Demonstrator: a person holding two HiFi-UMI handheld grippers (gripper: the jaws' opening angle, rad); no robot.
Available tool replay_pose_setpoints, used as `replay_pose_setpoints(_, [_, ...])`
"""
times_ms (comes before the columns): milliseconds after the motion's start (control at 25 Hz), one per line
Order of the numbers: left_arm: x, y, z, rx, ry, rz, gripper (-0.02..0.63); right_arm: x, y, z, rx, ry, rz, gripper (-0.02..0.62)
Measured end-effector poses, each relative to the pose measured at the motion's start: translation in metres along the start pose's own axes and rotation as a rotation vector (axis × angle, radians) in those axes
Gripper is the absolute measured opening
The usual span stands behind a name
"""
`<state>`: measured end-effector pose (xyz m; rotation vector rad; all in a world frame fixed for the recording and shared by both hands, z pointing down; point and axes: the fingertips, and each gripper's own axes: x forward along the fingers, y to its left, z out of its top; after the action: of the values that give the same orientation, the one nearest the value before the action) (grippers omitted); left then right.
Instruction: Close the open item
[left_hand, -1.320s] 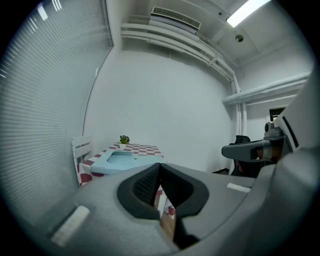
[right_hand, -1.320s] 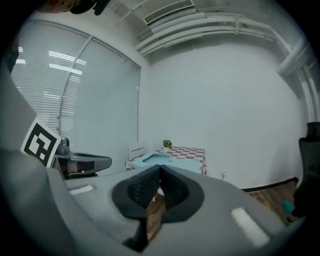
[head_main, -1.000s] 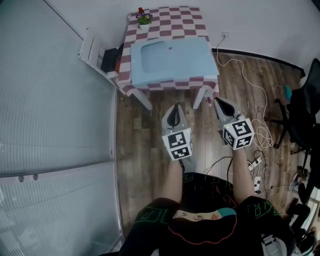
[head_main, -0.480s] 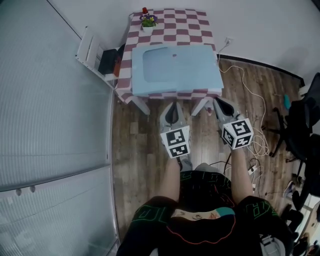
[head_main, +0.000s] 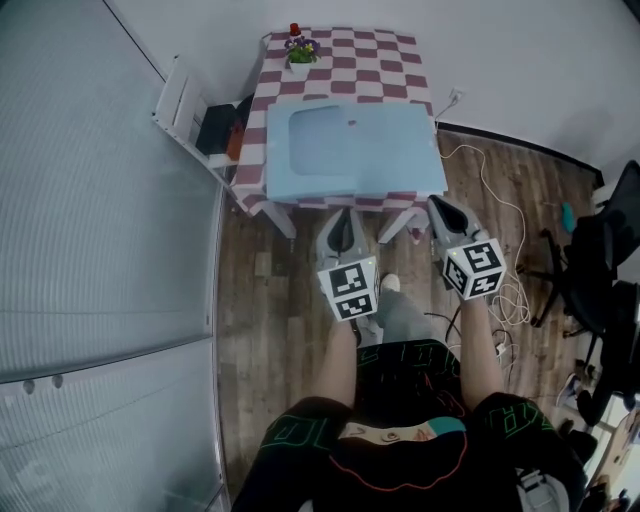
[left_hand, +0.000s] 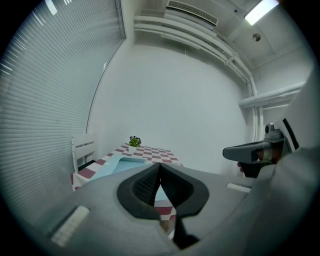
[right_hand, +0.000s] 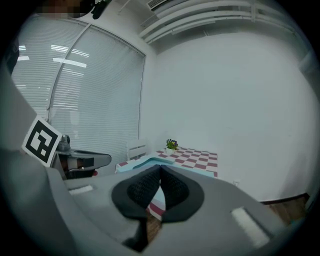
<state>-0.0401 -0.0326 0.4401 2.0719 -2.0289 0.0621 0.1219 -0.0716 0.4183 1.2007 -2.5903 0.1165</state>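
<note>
The task's thing is, as I judge it, the light blue flat rectangular item with a sunk panel in its top (head_main: 355, 150). It lies on the small worktop with the red and white checked cloth (head_main: 340, 42), covers the near half of it and reaches over the near edge. No view shows a hinge or a lid, so I cannot tell which part must fold.

At the far left corner of the worktop stands a small white pot with purple flowers (head_main: 301, 50). A white slatted chair (head_main: 178, 98) stands just beside the left side of the worktop. The left tool (head_main: 345, 215) and the right tool (head_main: 438, 206) hang in front of the near edge, not touching anything. Each has its jaws pressed together with nothing between them.

Several things can go wrong from here:

- With both tools shut, a flap can only be pushed, not gripped. A push along the surface may slide the whole blue item.
- Because the item overhangs the near edge, a pull toward the person could tip it off the worktop.
- If the cloth is dragged, the flower pot may fall.
- White cables (head_main: 497, 190) lie on the wooden floor (head_main: 262, 300) to the right of the worktop, and a step there could catch them.
</note>
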Motion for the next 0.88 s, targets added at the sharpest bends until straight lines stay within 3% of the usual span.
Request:
replay_pose_setpoints(560, [0.018, 0.035, -0.004, -0.013, 0.018, 0.076, 0.008, 0.049, 0.011, 0.007, -0.01, 0.002, 0.078, 0.003])
replay_pose_setpoints(880, [0.058, 0.014, -0.014, 0.0, 0.066, 0.034, 0.008, 0.066, -0.019, -0.016, 0.034, 0.027, 0.047, 0.003])
